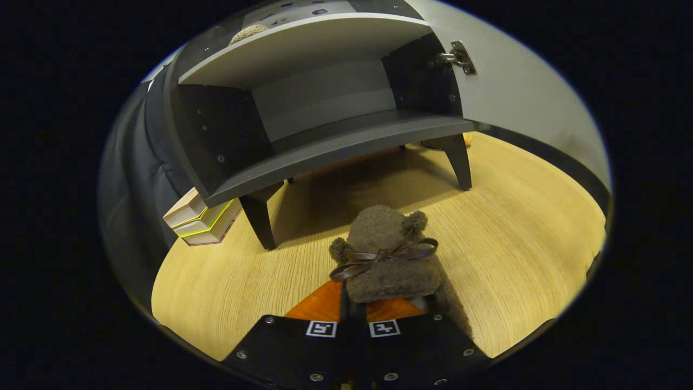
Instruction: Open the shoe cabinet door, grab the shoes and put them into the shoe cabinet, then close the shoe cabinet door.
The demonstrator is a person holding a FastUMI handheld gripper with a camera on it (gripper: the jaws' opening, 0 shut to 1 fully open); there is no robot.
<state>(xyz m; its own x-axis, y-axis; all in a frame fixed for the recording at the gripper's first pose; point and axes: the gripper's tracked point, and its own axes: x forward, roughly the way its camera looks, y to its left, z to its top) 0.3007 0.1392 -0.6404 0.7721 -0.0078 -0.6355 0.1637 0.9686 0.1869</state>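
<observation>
A fuzzy brown shoe [387, 254] with a brown ribbon bow and two pompoms hangs just ahead of my gripper [354, 303], whose fingers are shut on its rear rim. The shoe is held above the wooden floor [514, 244]. Beyond it stands the grey shoe cabinet [325, 146] on short dark legs, its compartment open and nothing visible inside. Its door [520, 92] is swung wide to the right, hinge showing. A second fuzzy brown thing [248, 33] rests on the cabinet's top; what it is I cannot tell.
A stack of books [200, 216] lies on the floor beside the cabinet's left front leg. A small orange object [467, 140] peeks out behind the right leg. Dark cloth wall [135, 179] runs along the left.
</observation>
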